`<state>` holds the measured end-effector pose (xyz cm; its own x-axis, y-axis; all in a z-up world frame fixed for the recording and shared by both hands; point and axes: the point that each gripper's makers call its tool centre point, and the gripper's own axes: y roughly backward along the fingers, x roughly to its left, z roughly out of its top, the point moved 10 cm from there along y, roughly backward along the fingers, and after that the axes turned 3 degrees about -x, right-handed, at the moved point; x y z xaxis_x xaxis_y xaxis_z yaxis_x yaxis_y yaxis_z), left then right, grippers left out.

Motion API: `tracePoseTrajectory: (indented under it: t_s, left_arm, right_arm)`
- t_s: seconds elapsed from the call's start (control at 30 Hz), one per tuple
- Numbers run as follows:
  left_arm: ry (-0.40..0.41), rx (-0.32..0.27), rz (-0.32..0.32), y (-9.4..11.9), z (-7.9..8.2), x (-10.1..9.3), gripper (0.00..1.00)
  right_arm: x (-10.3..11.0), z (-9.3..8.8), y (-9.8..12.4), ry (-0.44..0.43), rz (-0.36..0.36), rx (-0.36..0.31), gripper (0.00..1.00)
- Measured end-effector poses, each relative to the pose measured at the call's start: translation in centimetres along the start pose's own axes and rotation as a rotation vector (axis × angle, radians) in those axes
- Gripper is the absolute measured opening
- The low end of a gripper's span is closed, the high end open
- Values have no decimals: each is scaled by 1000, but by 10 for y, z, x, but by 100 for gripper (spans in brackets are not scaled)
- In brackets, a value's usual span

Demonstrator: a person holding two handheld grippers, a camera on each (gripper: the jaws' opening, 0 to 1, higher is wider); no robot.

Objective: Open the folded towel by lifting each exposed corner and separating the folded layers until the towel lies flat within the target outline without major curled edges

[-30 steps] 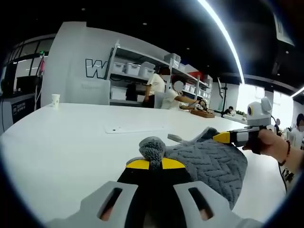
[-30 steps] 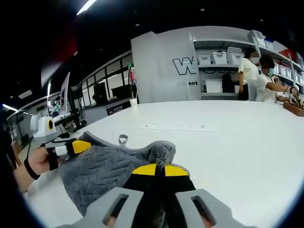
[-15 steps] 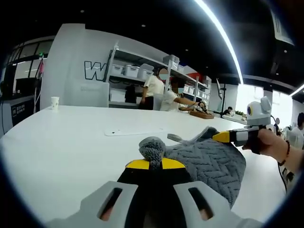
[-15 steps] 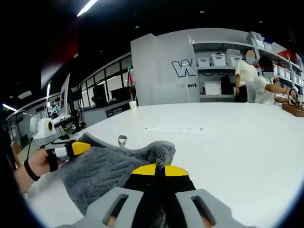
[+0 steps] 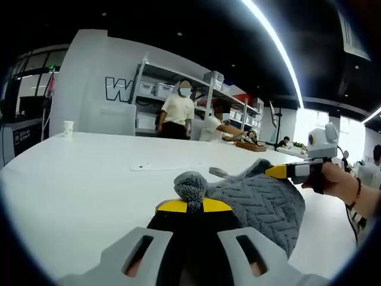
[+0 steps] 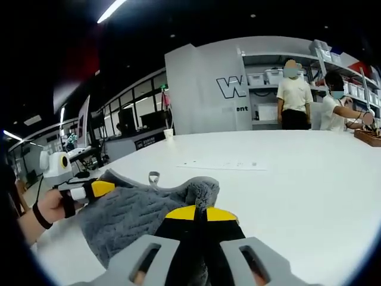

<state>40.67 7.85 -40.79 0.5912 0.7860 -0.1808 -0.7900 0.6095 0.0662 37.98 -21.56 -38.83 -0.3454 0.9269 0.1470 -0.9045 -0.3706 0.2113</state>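
A grey knitted towel [image 5: 262, 202] hangs stretched between both grippers above the white table [image 5: 77, 179]. In the left gripper view, my left gripper [image 5: 193, 206] is shut on one bunched corner of the towel, and the right gripper [image 5: 280, 171] comes in from the right, pinching the far corner. In the right gripper view, my right gripper [image 6: 200, 210] is shut on a bunched corner of the towel [image 6: 128, 211], and the left gripper [image 6: 98, 188] holds the opposite corner at the left. A small hang loop [image 6: 153, 176] sticks up from the towel's top edge.
A flat white sheet [image 6: 223, 165] lies on the table beyond the towel. A paper cup [image 5: 69, 126] stands at the table's far edge. Two people [image 5: 176, 113] stand by shelves with bins [image 5: 161, 88] behind the table.
The towel and both grippers stay almost as they were. One person in the background has walked left along the shelves.
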Motion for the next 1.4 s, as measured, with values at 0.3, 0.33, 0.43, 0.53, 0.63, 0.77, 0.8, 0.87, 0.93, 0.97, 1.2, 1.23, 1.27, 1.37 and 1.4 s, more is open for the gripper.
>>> tracePoseTrajectory:
  t_s: [0.3, 0.33, 0.43, 0.53, 0.63, 0.77, 0.8, 0.87, 0.93, 0.97, 1.2, 1.23, 1.27, 1.37, 1.4]
  left_arm:
    - [-7, -14, -12, 5, 0, -3, 3]
    - [-5, -14, -16, 5, 0, -3, 3]
    - [-5, -17, -19, 7, 0, -4, 3]
    - [-6, -14, -24, 8, -1, -4, 3]
    - [-4, -22, -28, 9, 0, -5, 3]
    - [-18, -29, -32, 11, 3, -7, 3]
    - [-20, -31, -32, 10, 4, -7, 3]
    - [-24, -33, -34, 11, 5, -8, 3]
    - [-31, -33, -38, 12, 5, -9, 3]
    - [-32, -33, -40, 12, 5, -10, 3]
    - [-53, -36, -49, 16, 4, -12, 3]
    - [-50, -40, -50, 17, 4, -12, 3]
    - [-56, -43, -51, 18, 5, -13, 3]
    - [-58, -47, -55, 19, 6, -15, 3]
    - [-57, -50, -56, 20, 6, -15, 3]
  right_arm:
    - [1, -3, 4, 0, 11, -10, 0]
    - [1, -3, 4, -2, 10, -12, 0]
    - [3, -3, 6, 11, 11, -18, 0]
    - [3, -4, 6, 8, 15, -18, 0]
    - [3, -3, 8, 7, 17, -24, 0]
    - [4, -3, 10, 13, 21, -32, 0]
    - [4, -3, 11, 13, 23, -35, 0]
    - [4, -3, 12, 16, 23, -39, 0]
    - [3, -3, 13, 13, 26, -42, 0]
    - [3, -3, 13, 12, 28, -45, 0]
    - [4, -5, 17, 12, 36, -51, 0]
    - [4, -5, 17, 12, 38, -53, 0]
    - [4, -5, 18, 12, 39, -56, 0]
    - [4, -4, 21, 12, 42, -64, 0]
    - [4, -4, 22, 13, 44, -65, 0]
